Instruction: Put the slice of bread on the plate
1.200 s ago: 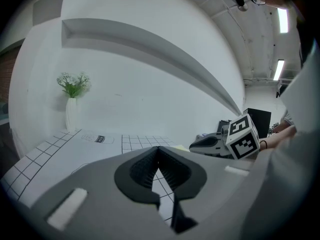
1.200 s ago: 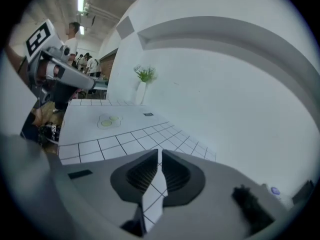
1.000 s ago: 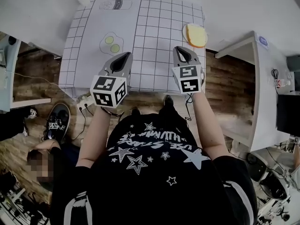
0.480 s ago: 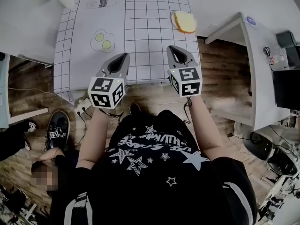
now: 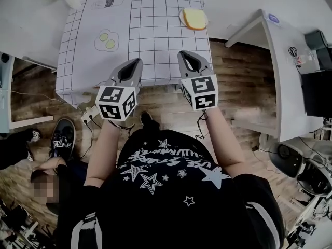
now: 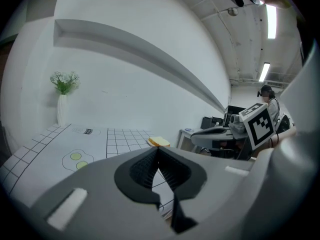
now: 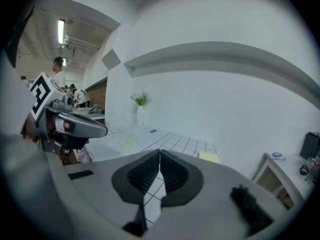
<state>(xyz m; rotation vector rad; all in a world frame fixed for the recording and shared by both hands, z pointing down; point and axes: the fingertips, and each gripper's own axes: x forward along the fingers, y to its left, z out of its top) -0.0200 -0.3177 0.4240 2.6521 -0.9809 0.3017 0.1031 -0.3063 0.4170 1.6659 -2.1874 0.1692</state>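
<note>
The gridded table [image 5: 155, 35] lies open across its middle and near edge (the eggs [image 5: 107, 39] on it are only printed). Bread [image 5: 195, 18] occupies its far right corner and a vase [image 6: 61, 109] its far left, while a white desk [image 5: 282, 71] stands off its right side.

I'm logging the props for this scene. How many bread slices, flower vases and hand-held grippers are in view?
bread slice: 1
flower vase: 1
hand-held grippers: 2 (left hand-held gripper, right hand-held gripper)
Total: 4
</note>
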